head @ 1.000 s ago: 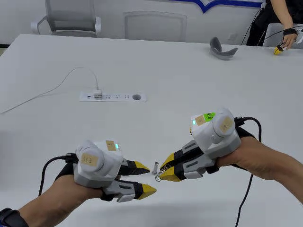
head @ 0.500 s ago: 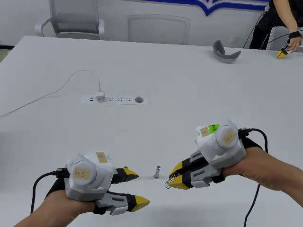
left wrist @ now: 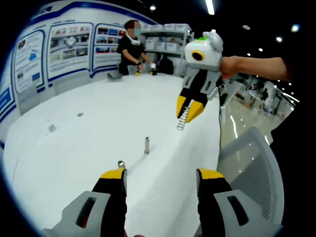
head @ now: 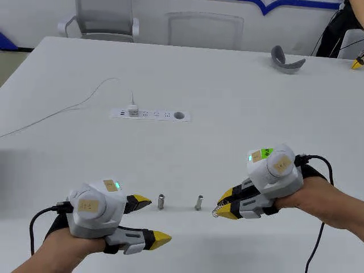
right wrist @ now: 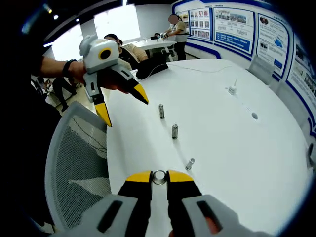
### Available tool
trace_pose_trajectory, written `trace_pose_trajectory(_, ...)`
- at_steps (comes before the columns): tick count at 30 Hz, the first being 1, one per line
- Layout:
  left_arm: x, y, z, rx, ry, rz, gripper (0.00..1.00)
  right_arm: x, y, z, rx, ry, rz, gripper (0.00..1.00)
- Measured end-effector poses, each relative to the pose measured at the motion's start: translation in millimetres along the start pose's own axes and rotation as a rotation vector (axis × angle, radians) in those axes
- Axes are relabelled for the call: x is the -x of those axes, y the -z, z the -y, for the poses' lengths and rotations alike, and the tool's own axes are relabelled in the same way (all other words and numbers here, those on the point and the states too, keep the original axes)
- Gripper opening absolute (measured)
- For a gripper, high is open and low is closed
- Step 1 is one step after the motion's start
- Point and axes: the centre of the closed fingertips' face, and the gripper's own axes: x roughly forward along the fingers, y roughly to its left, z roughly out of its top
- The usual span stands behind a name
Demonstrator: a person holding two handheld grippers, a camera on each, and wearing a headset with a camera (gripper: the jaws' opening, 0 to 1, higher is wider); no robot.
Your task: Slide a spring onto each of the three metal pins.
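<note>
r gripper has its jaws clamped on the spring, which pokes out at abt 8 o'clock from the tips, just beside the bare pin on the desk. l gripper has jaws wide apart w/ nothing in them, near the next pin at its 1 o'clock. to do it well: turn the spring upright, put its open end right over the pin top at 9 o'clock, then go down slow & straight so it doesn't bend or knock the pin over.
</note>
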Motion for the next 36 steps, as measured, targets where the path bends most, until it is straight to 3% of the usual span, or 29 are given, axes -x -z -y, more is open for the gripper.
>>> trace_pose_trajectory(9,15.0,16.6,-14.0,0.046,-0.055,-0.009,0.62,-13.6,1.4,9.5,0.017,-0.005,-0.032,0.13)
trace_pose_trajectory(20,20.9,24.7,-20.0,0.092,-0.087,-0.003,0.63,-29.0,4.7,30.5,0.037,0.013,-0.073,0.13)
trace_pose_trajectory(36,45.7,41.0,-40.6,0.154,-0.155,0.002,0.65,-50.9,1.7,59.4,0.045,0.04,-0.102,0.13)
